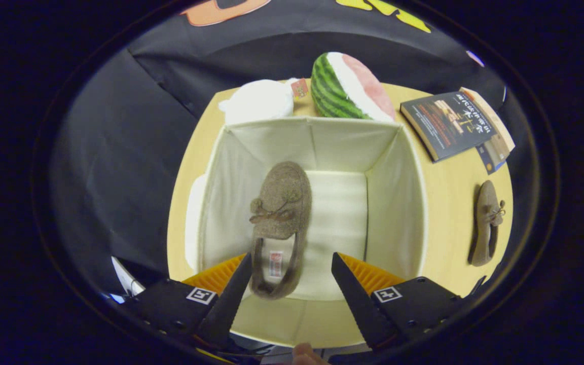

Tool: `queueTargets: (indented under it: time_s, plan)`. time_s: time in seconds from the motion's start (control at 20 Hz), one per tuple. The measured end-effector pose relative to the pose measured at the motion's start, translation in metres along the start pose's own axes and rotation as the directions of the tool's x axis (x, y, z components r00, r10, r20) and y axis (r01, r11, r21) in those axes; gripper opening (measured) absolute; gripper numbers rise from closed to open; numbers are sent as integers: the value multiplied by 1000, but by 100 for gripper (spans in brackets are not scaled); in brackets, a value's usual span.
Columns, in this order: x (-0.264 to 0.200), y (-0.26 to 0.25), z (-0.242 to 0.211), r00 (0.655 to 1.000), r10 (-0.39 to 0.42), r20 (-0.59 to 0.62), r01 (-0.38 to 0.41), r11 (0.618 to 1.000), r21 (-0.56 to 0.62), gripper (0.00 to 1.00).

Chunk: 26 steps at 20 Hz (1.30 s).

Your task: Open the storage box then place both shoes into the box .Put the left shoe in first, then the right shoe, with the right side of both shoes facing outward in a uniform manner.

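A: How are the fingers [292, 274] shown?
B: They are spread wide and released above the near rim of the open storage box [403, 203]; nothing is held between them.

A: Where is the 1st shoe [279, 213] located?
B: It is laid on the box floor, left of centre, toe directed away, heel just ahead of the left finger.

A: And the 2nd shoe [487, 223]?
B: It is seen on the worktop [449, 203], right of the box, well apart from the fingers, near a book [449, 124]. A watermelon plush [350, 86] and a white plush [259, 101] are placed beyond the box.
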<state>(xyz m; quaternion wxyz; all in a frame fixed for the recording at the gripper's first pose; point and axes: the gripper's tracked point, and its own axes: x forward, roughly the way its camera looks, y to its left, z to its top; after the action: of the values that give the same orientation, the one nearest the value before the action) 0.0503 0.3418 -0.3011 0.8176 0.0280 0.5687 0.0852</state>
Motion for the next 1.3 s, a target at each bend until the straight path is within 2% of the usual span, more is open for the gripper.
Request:
queueTargets:
  time_s: [0.25, 0.5, 0.65, 0.8, 1.05, 1.3]
  plan:
    - [-63, -18, -4, 995, 87, 42, -87, 996, -4, 97]
    - [-107, -77, -6, 992, 102, 80, -98, 994, -50, 96]
    - [-116, -129, -4, 993, 74, 96, -71, 997, -35, 96]
    - [-115, -186, -4, 995, 50, 91, -53, 998, 31, 96]
    - [-106, -291, -7, 994, -62, 92, 57, 997, 49, 96]
    - [-87, -374, -19, 992, -116, 58, 109, 988, 113, 96]
